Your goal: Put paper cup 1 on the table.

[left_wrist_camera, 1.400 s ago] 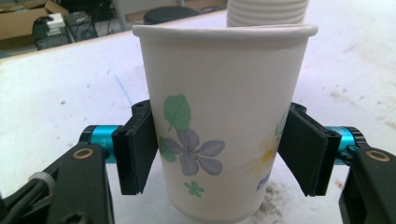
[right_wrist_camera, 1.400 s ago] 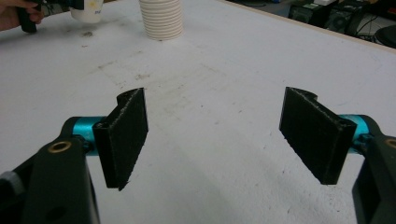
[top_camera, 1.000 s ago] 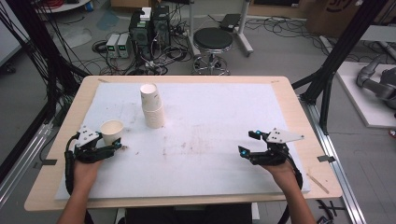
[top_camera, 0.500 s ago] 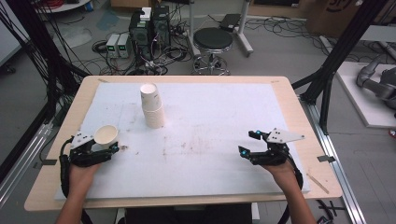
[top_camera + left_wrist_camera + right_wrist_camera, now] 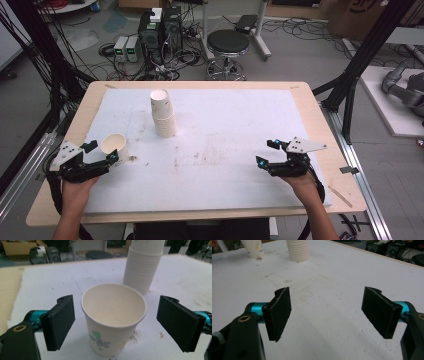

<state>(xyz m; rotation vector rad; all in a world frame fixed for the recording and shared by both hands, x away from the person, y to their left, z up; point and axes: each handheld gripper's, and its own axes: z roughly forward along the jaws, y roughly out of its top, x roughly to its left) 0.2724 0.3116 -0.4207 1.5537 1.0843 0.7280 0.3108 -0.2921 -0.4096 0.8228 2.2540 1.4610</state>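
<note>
A single paper cup (image 5: 113, 144) with a flower print stands upright on the white sheet at the left. My left gripper (image 5: 102, 151) sits just in front of it, open. Its jaws have just been opening. In the left gripper view the cup (image 5: 113, 317) stands between the two black pads (image 5: 60, 322), and neither pad touches it. A tall stack of paper cups (image 5: 162, 114) stands farther back, and shows behind the single cup as the stack (image 5: 143, 267). My right gripper (image 5: 265, 153) rests open at the right with nothing between its jaws (image 5: 332, 312).
A white foam sheet (image 5: 235, 125) covers most of the wooden table (image 5: 310, 100). Black frame posts (image 5: 350, 80) stand at both sides. A stool (image 5: 227, 45) and computer boxes (image 5: 160, 25) sit on the floor beyond the far edge.
The left gripper's jaws have spread apart and let go of the single cup. That hand has drawn back a little toward the front edge. The right gripper has stayed still.
</note>
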